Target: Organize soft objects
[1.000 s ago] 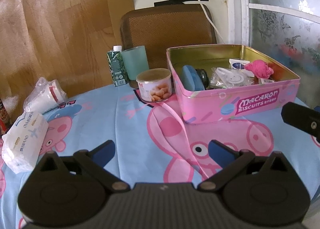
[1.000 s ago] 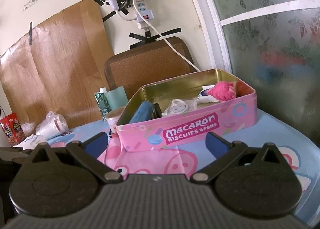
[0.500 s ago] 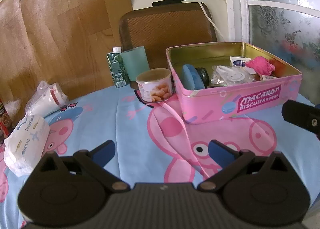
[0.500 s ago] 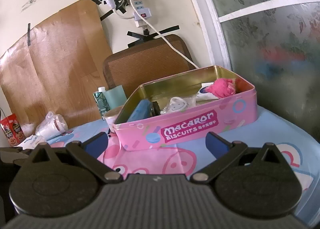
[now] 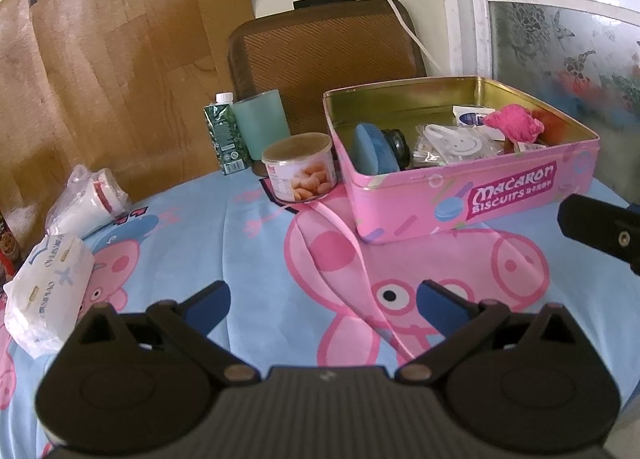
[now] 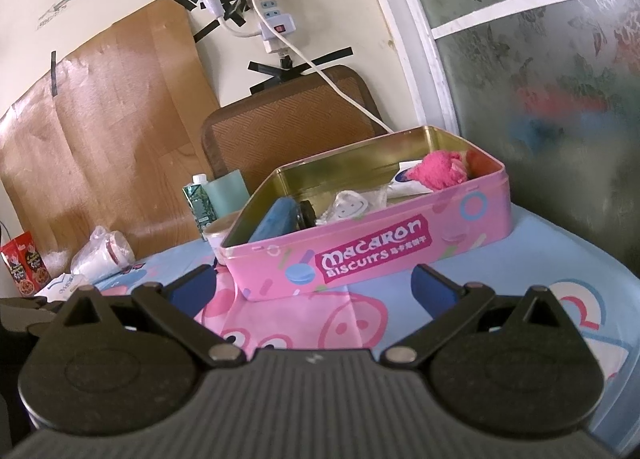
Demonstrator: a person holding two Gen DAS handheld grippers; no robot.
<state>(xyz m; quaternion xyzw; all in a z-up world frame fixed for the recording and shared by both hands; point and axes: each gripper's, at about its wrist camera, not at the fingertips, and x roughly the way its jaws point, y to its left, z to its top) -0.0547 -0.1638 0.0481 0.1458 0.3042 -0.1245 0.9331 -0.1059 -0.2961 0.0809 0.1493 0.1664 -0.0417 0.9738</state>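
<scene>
Since the earlier frames almost nothing on the bench has changed place; only the two views have shifted a little, and the right wrist view now sits slightly lower and further from the tin.

The bench point(image 5: 256, 259) is covered with a light blue cloth printed with pink cartoon pigs. On it stands the pink tin point(image 5: 460, 203), open, with gold inside walls and the words "MACARON BISCUITS" on its front. Inside the tin lie a pink soft object point(image 5: 514, 123) near the far right corner, a blue sponge point(image 5: 370, 149) at the left end, a dark jar just beside the sponge, and a clear packet with a white smiling face point(image 5: 452, 143) between them.

Left of the tin, near it, stands a round can point(image 5: 298, 167) with a picture of beans. Behind the can are a green frosted cup point(image 5: 262, 125) and a small green carton point(image 5: 224, 139). At the left edge lie a white tissue pack point(image 5: 48, 299) and a plastic bag holding cups point(image 5: 86, 199).

The left tool point(image 5: 324, 299) is released, its blue pads wide apart, holding nothing above the cloth. The right tool point(image 6: 312, 291) is also released and empty, in front of the tin.
</scene>
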